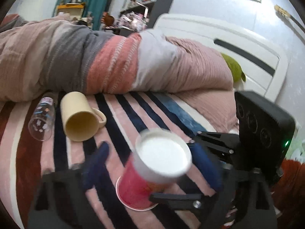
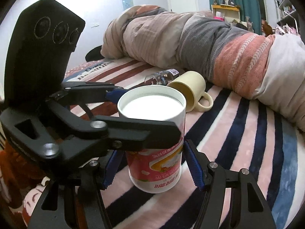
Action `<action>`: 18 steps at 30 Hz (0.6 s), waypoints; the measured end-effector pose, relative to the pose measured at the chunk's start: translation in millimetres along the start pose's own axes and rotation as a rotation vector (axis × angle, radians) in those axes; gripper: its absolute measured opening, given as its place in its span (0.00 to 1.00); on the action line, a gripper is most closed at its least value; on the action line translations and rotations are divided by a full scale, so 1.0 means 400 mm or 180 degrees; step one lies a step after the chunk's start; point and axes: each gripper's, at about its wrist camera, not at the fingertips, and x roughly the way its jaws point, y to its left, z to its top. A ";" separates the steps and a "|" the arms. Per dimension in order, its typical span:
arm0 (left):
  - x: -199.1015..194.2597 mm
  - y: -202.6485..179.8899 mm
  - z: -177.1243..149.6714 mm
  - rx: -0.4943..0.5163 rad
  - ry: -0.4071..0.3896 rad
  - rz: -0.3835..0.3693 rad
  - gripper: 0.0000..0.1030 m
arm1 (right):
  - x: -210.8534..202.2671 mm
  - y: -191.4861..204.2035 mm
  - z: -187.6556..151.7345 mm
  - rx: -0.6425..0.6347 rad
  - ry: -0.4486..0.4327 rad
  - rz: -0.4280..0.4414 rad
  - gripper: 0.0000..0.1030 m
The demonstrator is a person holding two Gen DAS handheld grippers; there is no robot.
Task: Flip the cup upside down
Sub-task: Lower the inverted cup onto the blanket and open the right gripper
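Note:
A red and white paper cup (image 1: pixel 152 173) stands upside down on the striped blanket (image 1: pixel 133 105), white base up. It also shows in the right wrist view (image 2: pixel 154 137). My left gripper (image 1: pixel 152 169) has blue fingers (image 1: pixel 95 164) spread on both sides of the cup, apart from it. In the right wrist view, the left gripper's black arms reach across the cup near its base. My right gripper (image 2: pixel 152 168) is open, and its blue pads (image 2: pixel 194 164) flank the cup's lower part with gaps on both sides.
A cream mug (image 1: pixel 80 114) lies on its side beside a clear printed glass (image 1: pixel 42 120), both behind the cup. A rolled quilt (image 1: pixel 95 61) lies across the bed beyond them. A white headboard (image 1: pixel 228 42) and a green plush toy (image 1: pixel 234 66) are at the right.

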 end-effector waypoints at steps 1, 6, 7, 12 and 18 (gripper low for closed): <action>-0.015 0.001 0.001 -0.0037 -0.0048 0.0036 0.96 | -0.007 0.002 0.001 -0.0020 -0.0007 -0.0053 0.75; -0.068 -0.014 0.001 -0.0068 -0.0077 0.0390 0.98 | -0.053 0.015 -0.005 -0.0096 -0.0125 -0.0204 0.91; -0.077 -0.017 0.001 -0.0071 -0.0079 0.0463 0.98 | -0.060 0.017 -0.006 -0.0100 -0.0132 -0.0224 0.93; -0.127 -0.048 -0.004 -0.0055 -0.0094 0.0937 0.99 | -0.124 0.032 -0.008 -0.0126 -0.0186 -0.0467 1.00; -0.188 -0.072 -0.004 -0.0113 -0.0127 0.1323 0.99 | -0.218 0.042 -0.006 -0.0074 -0.0449 -0.0684 1.00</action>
